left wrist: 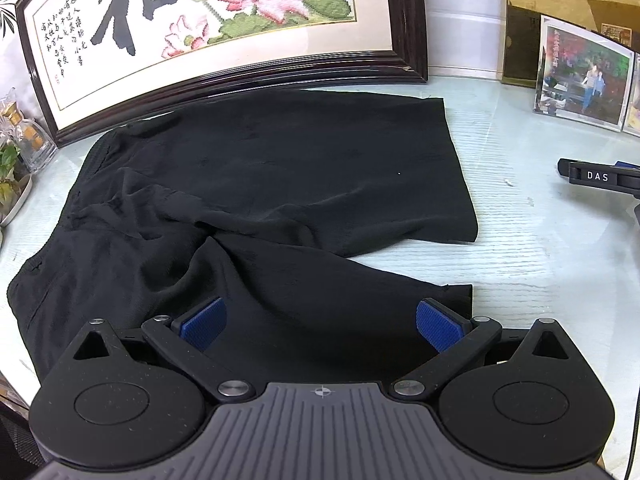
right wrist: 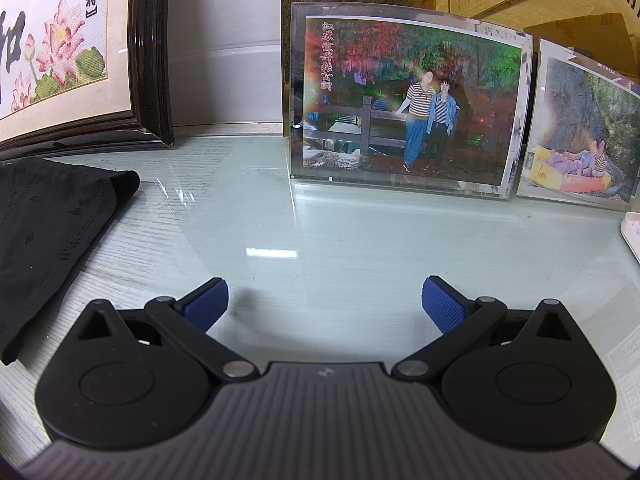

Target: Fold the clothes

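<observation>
Currently both jaws gape wide, empty: left hand-held gripper point(left wrist: 320, 326) over the black shorts point(left wrist: 256, 200) spread on the table point(left wrist: 520, 248); right hand-held gripper point(right wrist: 325, 304) (shorts at nine o'clock) risks toppling the acrylic photo frame point(right wrist: 408, 100) at twelve.

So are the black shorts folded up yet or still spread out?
Still spread out. The black shorts lie open on the table, both legs apart, a bit wrinkled. The left gripper hovers open over one leg.

Shorts point(left wrist: 260, 200) on table point(left wrist: 520, 260), before framed embroidery point(left wrist: 200, 20)
</observation>
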A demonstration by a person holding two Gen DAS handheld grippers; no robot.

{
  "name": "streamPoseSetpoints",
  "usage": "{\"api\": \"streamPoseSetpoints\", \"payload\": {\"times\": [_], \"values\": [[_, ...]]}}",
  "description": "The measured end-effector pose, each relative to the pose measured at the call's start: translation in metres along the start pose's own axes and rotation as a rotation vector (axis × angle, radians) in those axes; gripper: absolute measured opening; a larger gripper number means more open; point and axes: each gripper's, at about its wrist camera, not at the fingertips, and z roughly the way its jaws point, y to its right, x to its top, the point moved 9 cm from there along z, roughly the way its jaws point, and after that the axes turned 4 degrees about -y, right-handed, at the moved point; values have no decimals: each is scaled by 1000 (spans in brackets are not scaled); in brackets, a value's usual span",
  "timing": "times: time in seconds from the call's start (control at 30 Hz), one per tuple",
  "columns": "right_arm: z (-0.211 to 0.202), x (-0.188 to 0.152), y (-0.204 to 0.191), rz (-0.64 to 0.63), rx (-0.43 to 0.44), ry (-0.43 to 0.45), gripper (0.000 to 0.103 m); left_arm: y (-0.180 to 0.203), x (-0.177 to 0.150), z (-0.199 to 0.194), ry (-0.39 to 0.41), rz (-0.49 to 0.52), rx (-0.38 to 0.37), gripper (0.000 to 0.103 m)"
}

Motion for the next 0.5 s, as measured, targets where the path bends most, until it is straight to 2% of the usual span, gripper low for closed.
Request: {"api": "streamPoseSetpoints", "payload": {"times": [0.5], "values": [[0,0,0,0,0,0,103,0,2,4,-1,-1,8,103]]}}
